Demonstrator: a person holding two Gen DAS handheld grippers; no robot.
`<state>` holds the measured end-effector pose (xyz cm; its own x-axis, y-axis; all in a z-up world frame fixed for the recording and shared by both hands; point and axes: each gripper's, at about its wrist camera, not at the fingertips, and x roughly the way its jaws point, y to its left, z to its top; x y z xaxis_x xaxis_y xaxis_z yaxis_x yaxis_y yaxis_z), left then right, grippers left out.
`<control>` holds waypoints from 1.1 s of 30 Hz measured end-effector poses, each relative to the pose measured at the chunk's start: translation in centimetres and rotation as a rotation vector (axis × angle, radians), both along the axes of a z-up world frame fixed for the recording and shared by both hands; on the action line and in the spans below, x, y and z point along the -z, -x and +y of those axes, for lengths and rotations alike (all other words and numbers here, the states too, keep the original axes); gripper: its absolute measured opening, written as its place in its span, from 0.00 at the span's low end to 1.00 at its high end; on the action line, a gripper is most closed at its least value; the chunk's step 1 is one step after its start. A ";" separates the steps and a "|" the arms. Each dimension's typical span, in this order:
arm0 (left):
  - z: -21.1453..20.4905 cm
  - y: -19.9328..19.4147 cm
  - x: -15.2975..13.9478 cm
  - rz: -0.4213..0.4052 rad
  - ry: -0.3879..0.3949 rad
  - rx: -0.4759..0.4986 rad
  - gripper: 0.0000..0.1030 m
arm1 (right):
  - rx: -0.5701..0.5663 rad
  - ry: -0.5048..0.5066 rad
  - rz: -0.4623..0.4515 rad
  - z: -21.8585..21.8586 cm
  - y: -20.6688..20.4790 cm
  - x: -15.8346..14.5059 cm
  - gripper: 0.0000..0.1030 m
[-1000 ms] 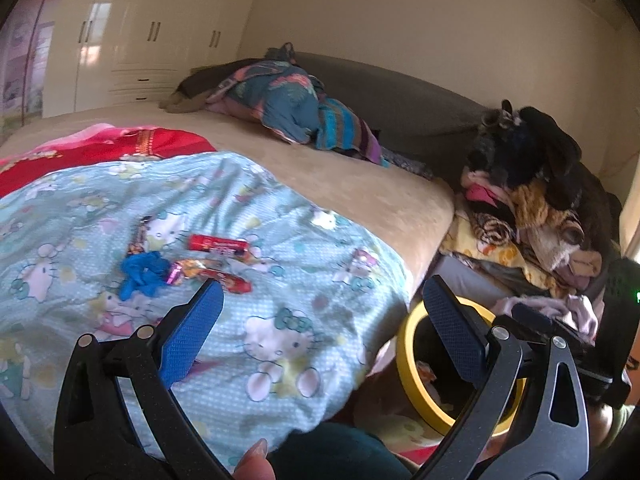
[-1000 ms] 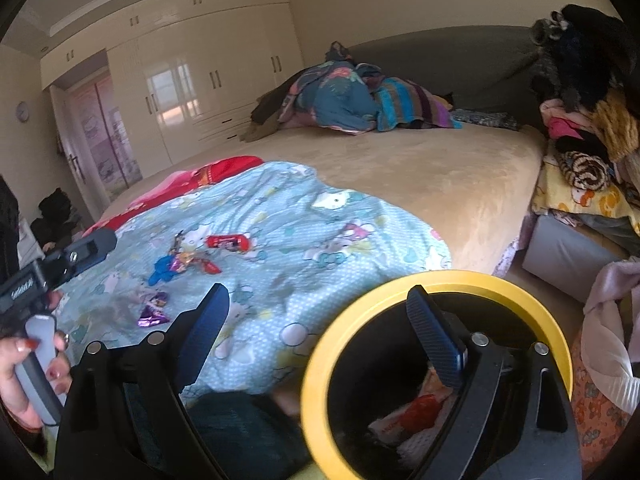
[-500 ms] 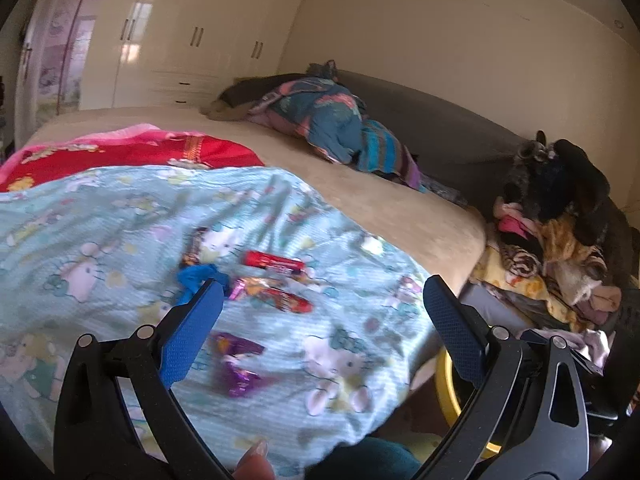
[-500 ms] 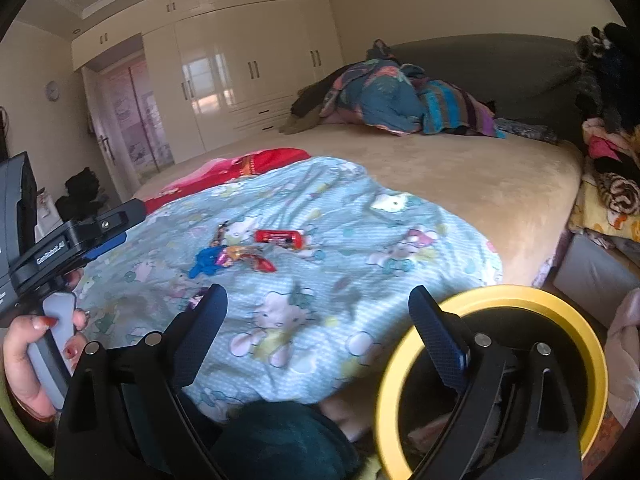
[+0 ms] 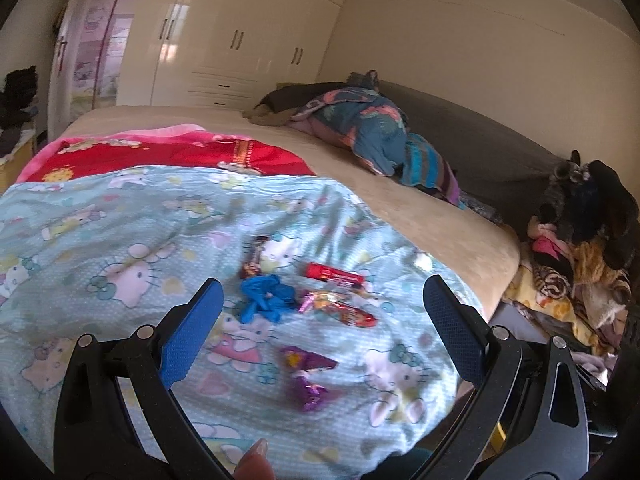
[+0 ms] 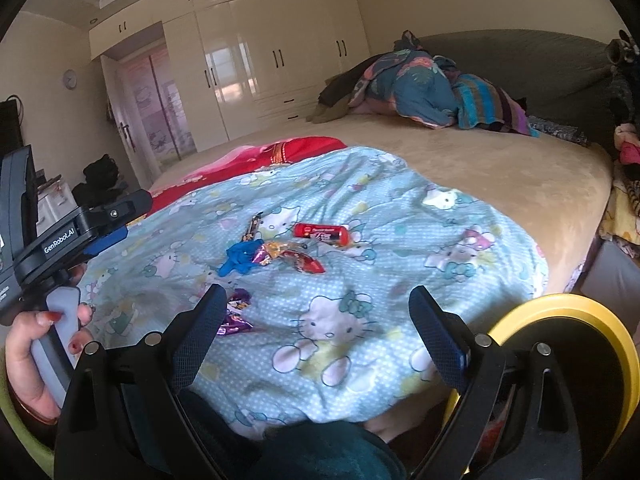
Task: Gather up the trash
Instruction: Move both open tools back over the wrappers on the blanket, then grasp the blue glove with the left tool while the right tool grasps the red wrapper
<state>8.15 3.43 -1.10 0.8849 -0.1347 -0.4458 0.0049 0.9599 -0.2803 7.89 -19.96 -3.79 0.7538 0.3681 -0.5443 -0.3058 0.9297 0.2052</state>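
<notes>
Wrappers lie scattered on the pale blue cartoon-cat blanket (image 5: pixel 120 240) that covers the near end of my bed, and I take them from left to right. Farthest left is a dark candy wrapper (image 5: pixel 251 260), lying lengthwise just above a crumpled blue glove (image 5: pixel 266 297). Right of the glove sits a shiny pink-and-red wrapper (image 5: pixel 340 309), almost touching it, and above that a red tube-shaped packet (image 5: pixel 335 273) lies on its side. Nearer to me, apart from the rest, is a twisted purple foil wrapper (image 5: pixel 307 374). My left gripper (image 5: pixel 320 328) hangs over this patch with its blue pads spread wide and nothing between them; the purple foil sits between the fingers in its view. From the right wrist camera I see my left hand (image 6: pixel 32 352) on that tool's grey handle at the far left. My right gripper (image 6: pixel 318 328) is also spread wide and empty, over the blanket's near edge. To its right, low beside the bed, stands the yellow-rimmed bin (image 6: pixel 580 312), partly hidden behind the right finger. A heap of clothes (image 5: pixel 580 240) is piled at the bed's far right.
</notes>
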 end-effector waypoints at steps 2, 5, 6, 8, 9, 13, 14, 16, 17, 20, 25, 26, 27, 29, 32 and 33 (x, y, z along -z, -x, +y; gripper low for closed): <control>0.9 -0.2 0.2 0.007 0.005 -0.015 0.89 | -0.006 -0.001 0.005 0.5 -0.4 0.2 0.87; 2.0 -0.5 0.7 0.019 0.006 -0.040 0.89 | -0.016 -0.002 0.016 1.3 -1.1 0.5 0.87; 2.4 -0.5 0.9 0.022 0.007 -0.047 0.89 | -0.018 -0.004 0.018 1.5 -1.3 0.6 0.87; 3.2 -0.8 1.3 0.034 0.013 -0.062 0.89 | -0.023 -0.003 0.026 1.9 -1.9 1.0 0.87; 3.6 -0.9 1.5 0.040 0.018 -0.066 0.89 | -0.025 -0.002 0.029 2.0 -2.2 1.1 0.87; 4.8 -1.6 2.5 0.075 0.040 -0.075 0.89 | -0.028 -0.001 0.044 2.7 -3.6 1.9 0.87; 5.0 -1.8 2.9 0.087 0.049 -0.072 0.89 | -0.030 -0.002 0.050 2.9 -4.0 2.1 0.87; 5.4 -2.4 3.5 0.113 0.069 -0.065 0.89 | -0.028 0.003 0.061 3.1 -4.7 2.5 0.87; 5.4 -2.7 3.8 0.125 0.072 -0.061 0.89 | -0.027 0.005 0.064 3.2 -5.1 2.9 0.87; 5.1 -3.7 4.6 0.156 0.056 -0.043 0.89 | -0.024 0.020 0.076 3.7 -6.4 3.7 0.87; 4.4 -5.4 5.7 0.194 0.006 -0.027 0.87 | -0.030 0.031 0.095 4.4 -8.2 5.0 0.87; 4.3 -5.8 6.1 0.207 -0.002 -0.021 0.87 | -0.032 0.035 0.096 4.5 -8.5 5.1 0.87; 4.3 -6.1 6.3 0.214 -0.007 -0.018 0.86 | -0.035 0.039 0.097 4.6 -8.7 5.3 0.87; 4.0 -6.9 7.0 0.234 -0.024 -0.009 0.86 | -0.041 0.048 0.104 4.8 -9.3 5.7 0.87; 3.5 -8.1 8.1 0.272 -0.052 0.005 0.80 | -0.050 0.061 0.113 5.1 -10.1 6.3 0.87; 3.3 -8.5 8.5 0.285 -0.061 0.013 0.76 | -0.053 0.065 0.116 5.2 -10.3 6.5 0.87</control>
